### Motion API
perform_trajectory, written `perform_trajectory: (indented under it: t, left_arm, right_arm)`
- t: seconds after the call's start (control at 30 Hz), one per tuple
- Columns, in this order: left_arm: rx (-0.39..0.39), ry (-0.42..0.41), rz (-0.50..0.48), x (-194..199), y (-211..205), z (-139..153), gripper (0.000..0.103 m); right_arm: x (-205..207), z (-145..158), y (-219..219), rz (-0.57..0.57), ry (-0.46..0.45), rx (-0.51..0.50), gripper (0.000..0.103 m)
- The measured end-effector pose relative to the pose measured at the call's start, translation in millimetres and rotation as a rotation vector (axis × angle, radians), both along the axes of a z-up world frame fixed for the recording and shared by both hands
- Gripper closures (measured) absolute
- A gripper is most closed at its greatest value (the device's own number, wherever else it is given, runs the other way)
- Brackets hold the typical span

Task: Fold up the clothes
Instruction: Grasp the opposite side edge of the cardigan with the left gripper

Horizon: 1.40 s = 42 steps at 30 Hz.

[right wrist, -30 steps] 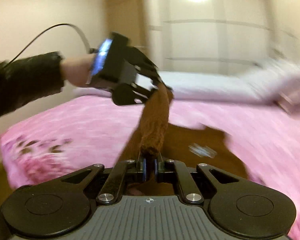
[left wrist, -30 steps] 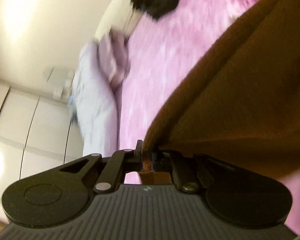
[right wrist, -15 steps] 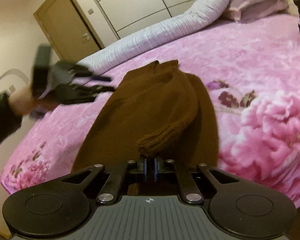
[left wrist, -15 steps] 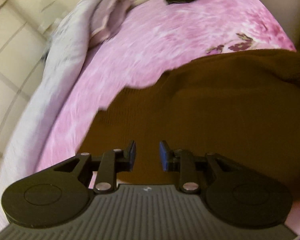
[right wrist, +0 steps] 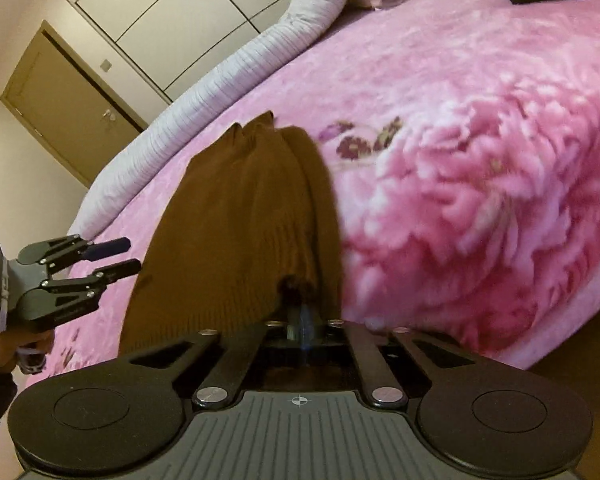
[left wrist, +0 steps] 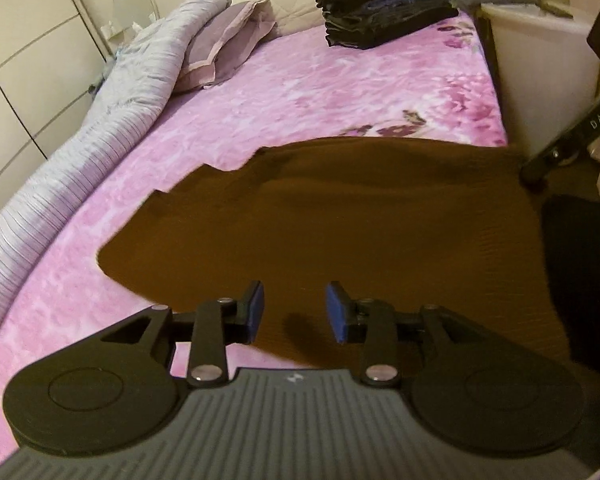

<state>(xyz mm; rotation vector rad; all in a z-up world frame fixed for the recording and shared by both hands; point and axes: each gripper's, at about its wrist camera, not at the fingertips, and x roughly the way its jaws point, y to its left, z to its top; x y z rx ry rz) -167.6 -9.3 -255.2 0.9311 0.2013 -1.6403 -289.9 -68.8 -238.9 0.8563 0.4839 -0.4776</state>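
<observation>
We've got the brown knit sweater (left wrist: pixel 340 216) lying folded lengthwise on the pink bedspread (left wrist: pixel 284 92), its near edge pinched in our right gripper (right wrist: pixel 298 314), left gripper (left wrist: pixel 294 312) jaws opening with nothing between them, rolled grey duvet (left wrist: pixel 100 120) and black clothes stack (left wrist: pixel 384 4) beyond.

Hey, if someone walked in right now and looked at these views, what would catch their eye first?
The bright pink floral bedspread fills both views, with a brown knitted garment spread flat across its near side. The right tool is clamped on the garment's near edge, while the left tool hovers over it, its jaws opening with nothing between them. A stack of folded dark clothes sits at the far end.
</observation>
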Motion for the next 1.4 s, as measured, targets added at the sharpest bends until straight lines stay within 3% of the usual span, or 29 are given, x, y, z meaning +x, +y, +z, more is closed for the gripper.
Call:
perform_trajectory:
  t: [0.2,0.27,0.3,0.33,0.4,0.43,0.53,0.8,0.9,1.0,1.1,1.23,1.27,1.4]
  left_arm:
    - [0.018,0.026,-0.032,-19.4,7.3,-5.0,0.071]
    - [0.016,0.03,-0.066,-30.9,15.0,-3.3,0.062]
    - [0.014,0.031,-0.088,-37.3,19.9,-3.1,0.058]
    - [0.012,0.03,-0.113,-45.8,27.1,-3.3,0.053]
    - [0.008,0.015,-0.161,-60.6,40.7,-4.5,0.053]
    - [0.005,0.005,-0.182,-69.2,47.7,-6.2,0.052]
    - [0.004,-0.02,-0.215,-91.4,58.4,-15.7,0.052]
    - [-0.013,-0.178,-0.226,-127.0,56.6,-48.9,0.053]
    - [-0.017,-0.174,-0.207,-127.1,56.1,-53.2,0.053]
    - [-0.032,-0.195,-0.189,-127.1,56.2,-55.7,0.052]
    - [-0.061,-0.263,-0.165,-129.0,57.1,-56.3,0.061]
    - [-0.073,-0.329,-0.157,-128.4,68.2,-47.6,0.098]
    - [-0.072,-0.333,-0.161,-127.2,72.4,-47.0,0.098]
    - [-0.029,-0.336,-0.196,-129.3,82.5,-56.5,0.099]
  right_arm:
    - [-5.3,12.5,-1.8,0.031,0.029,-0.063,0.101]
    - [-3.4,16.5,-5.7,0.032,0.032,-0.075,0.095]
    - [-1.6,18.5,-7.6,0.036,0.023,-0.08,0.082]
    - [0.2,20.5,-9.4,0.039,0.015,-0.085,0.06]
    - [1.0,24.2,-12.2,0.041,-0.001,-0.095,0.04]
    - [2.1,24.9,-14.2,0.042,-0.01,-0.092,0.04]
    - [7.6,24.1,-21.9,0.058,-0.048,-0.064,0.04]
    - [33.8,2.3,-42.2,0.152,-0.024,0.019,0.043]
    - [35.4,-0.4,-47.5,0.159,-0.017,0.059,0.083]
    - [30.5,-1.1,-52.7,0.138,-0.027,0.098,0.093]
    - [24.4,3.8,-55.4,0.1,-0.062,0.139,0.095]
    - [8.8,29.3,-43.0,0.106,-0.099,0.11,0.096]
    - [4.9,34.5,-37.8,0.113,-0.086,0.082,0.096]
    - [-5.3,6.0,-24.8,0.097,-0.029,0.139,0.097]
